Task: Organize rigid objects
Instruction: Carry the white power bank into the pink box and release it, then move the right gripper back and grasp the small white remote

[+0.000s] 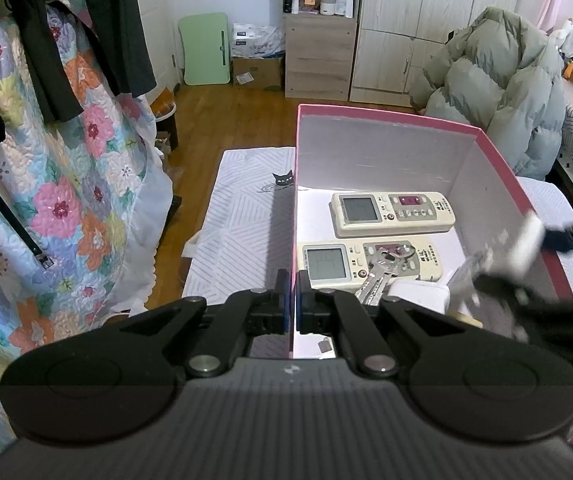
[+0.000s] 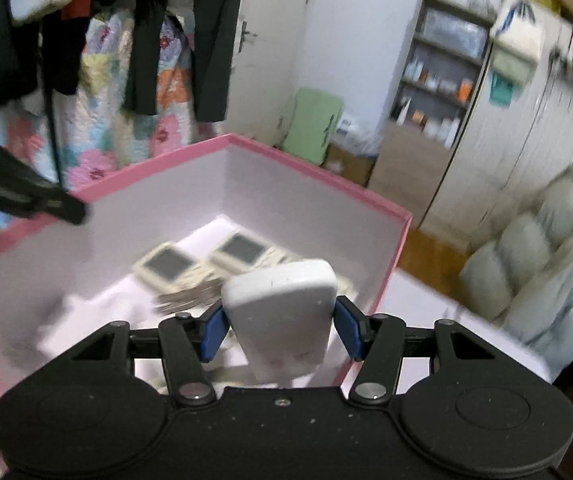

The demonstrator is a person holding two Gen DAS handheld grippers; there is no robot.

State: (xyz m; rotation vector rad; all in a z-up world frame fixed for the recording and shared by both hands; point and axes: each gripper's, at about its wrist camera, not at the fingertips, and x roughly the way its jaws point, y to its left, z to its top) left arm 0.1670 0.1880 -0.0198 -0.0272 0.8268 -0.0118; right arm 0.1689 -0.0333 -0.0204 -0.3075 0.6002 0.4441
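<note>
- Left gripper (image 1: 295,300): jaws together, clamped on the left wall of the pink box (image 1: 386,120) — one blue pad outside the wall, the other inside.
- The box stood open on a white striped cloth (image 1: 242,220); a grey puffer jacket (image 1: 498,80) lay behind it.
- Inside the box: two cream remote controls (image 1: 392,214) side by side, screens toward the left wall. A bunch of keys (image 1: 382,272) lay across the nearer remote, with a white block just beside them, partly hidden.
- Right gripper (image 2: 282,328): jaws apart but clamped on a white remote-shaped object (image 2: 282,308), blue pads pressing its two sides.
- That object hung above the box's open top, near the right wall — the right wrist view was blurred.
</note>
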